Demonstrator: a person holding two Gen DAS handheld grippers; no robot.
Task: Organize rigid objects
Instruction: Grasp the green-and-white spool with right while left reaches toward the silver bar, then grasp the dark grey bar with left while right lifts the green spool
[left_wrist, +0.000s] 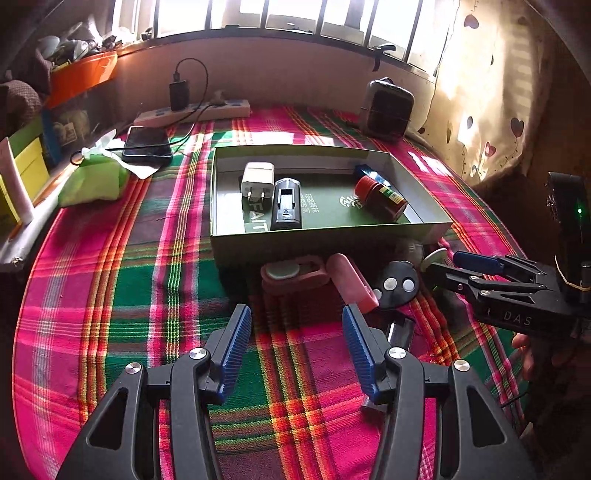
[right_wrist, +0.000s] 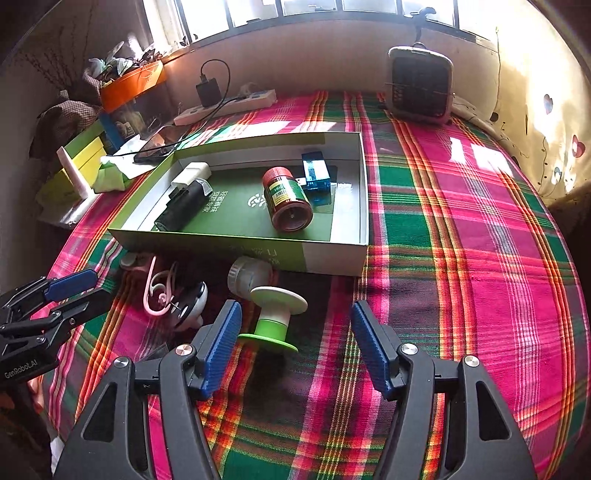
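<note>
An open green box (left_wrist: 332, 236) lies on the plaid cloth. In it are a white plug (left_wrist: 257, 177), a black device (left_wrist: 286, 206), a red jar (right_wrist: 286, 203) and a blue item (right_wrist: 314, 170). In front of the box lie a pink case (left_wrist: 291, 275), a pink cylinder (left_wrist: 352, 284), a black round piece (left_wrist: 399, 284), a white jar (right_wrist: 247, 275), a pink ear hook (right_wrist: 159, 291) and a green-and-white spool (right_wrist: 275, 317). My left gripper (left_wrist: 295, 310) is open over bare cloth just short of the pink case. My right gripper (right_wrist: 295, 308) is open, with the spool near its left finger, untouched.
A power strip (left_wrist: 195, 110) with a charger, a phone (left_wrist: 147, 144) and a green tissue pack (left_wrist: 94, 181) lie at the back left. A small heater (right_wrist: 421, 85) stands at the back right. Boxes and an orange bin (left_wrist: 83, 75) line the left side, a curtain the right.
</note>
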